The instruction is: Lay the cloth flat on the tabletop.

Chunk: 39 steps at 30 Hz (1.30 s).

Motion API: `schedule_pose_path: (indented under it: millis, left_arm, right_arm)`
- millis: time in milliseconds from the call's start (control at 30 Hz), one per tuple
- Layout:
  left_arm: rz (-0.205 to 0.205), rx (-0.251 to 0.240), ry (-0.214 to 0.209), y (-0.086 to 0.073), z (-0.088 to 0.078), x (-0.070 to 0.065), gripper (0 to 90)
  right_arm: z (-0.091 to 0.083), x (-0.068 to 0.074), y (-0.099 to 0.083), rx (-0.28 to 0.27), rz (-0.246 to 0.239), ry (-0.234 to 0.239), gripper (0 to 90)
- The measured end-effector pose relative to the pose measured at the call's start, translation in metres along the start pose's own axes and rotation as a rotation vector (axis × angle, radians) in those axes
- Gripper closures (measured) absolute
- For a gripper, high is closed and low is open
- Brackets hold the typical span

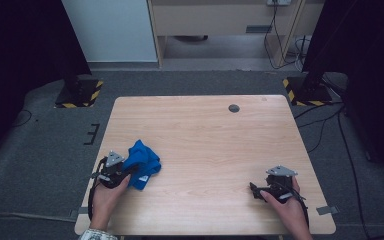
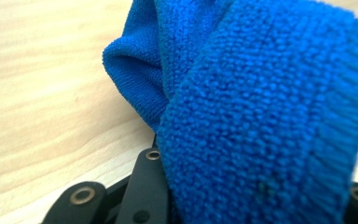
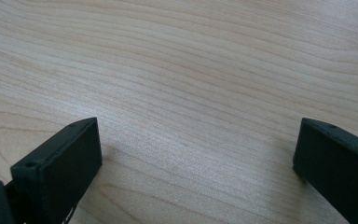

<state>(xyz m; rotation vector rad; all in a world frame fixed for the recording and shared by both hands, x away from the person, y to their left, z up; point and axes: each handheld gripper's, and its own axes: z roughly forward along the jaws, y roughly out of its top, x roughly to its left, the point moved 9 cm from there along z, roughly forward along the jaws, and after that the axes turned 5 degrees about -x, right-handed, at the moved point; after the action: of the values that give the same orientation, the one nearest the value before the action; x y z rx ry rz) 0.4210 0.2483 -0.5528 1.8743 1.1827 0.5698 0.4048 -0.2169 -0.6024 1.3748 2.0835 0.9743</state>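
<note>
Blue cloth: we see one soft blue cloth (image 1: 142,162) bunched up near the left edge of the table (image 1: 205,130).
Left claw: our left claw (image 1: 125,172) is pinched on the cloth. In the left gripper view the fuzzy cloth (image 2: 261,121) sits right between the black jaws and spills over them.
Right claw: our right claw (image 1: 254,190) rests low over the table near the right corner, well apart from the cloth. Its jaws stand wide apart with nothing between them, and we see bare wood (image 3: 191,93) there.
Step now: we think we are picking the cloth up with the left claw.
How to do it well: we should keep the pinch tight so the cloth does not slip out. We should lift slowly and straight up, so the hanging part comes off the wood without dragging. If only a thin fold is caught, it could slide free, so we should watch the edge.
Help from the right: the open right claw could come over and take a loose corner if we want to spread the cloth.
Count: one cloth, two claws, two hands, one table, and one small dark round cap (image 1: 234,108) at the far side of the table.
</note>
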Motion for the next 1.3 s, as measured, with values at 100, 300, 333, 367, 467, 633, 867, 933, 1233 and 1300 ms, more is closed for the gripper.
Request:
schedule_pose_path:
  millis: [100, 300, 333, 367, 467, 633, 867, 933, 1233, 1300]
  left_arm:
    - [-0.008, -0.042, -0.022, 0.008, -0.006, -0.008, 75.2]
    - [0.016, -0.102, -0.085, 0.025, -0.01, -0.039, 75.5]
    - [0.017, -0.109, -0.104, 0.029, -0.008, -0.047, 75.5]
    - [0.022, -0.111, -0.117, 0.031, -0.007, -0.052, 75.5]
    - [0.07, -0.099, -0.14, 0.038, 0.0, -0.07, 75.6]
    - [0.132, -0.07, -0.153, 0.047, 0.015, -0.097, 75.6]
    - [0.193, -0.052, -0.22, 0.06, 0.033, -0.142, 75.5]
    - [0.219, -0.048, -0.236, 0.067, 0.034, -0.153, 75.5]
    - [0.251, -0.023, -0.272, 0.08, 0.044, -0.173, 75.5]
    - [0.25, -0.027, -0.281, 0.083, 0.044, -0.176, 75.5]
  right_arm:
    - [0.0, 0.0, 0.0, 0.0, 0.0, 0.0, 1.2]
    - [0.0, 0.0, 0.0, 0.0, 0.0, 0.0, 1.2]
    - [0.0, 0.0, 0.0, 0.0, 0.0, 0.0, 1.2]
    - [0.0, 0.0, 0.0, 0.001, 0.001, 0.001, 1.2]
    - [0.0, 0.0, 0.0, 0.0, 0.0, 0.0, 1.2]
    - [0.0, 0.0, 0.0, 0.0, 0.0, 0.001, 1.2]
    - [0.0, 0.0, 0.0, 0.0, 0.0, 0.001, 1.2]
    - [0.0, 0.0, 0.0, 0.001, 0.0, 0.001, 1.2]
    - [0.0, 0.0, 0.0, 0.0, -0.002, 0.002, 1.2]
    - [0.0, 0.0, 0.0, 0.0, -0.002, 0.002, 1.2]
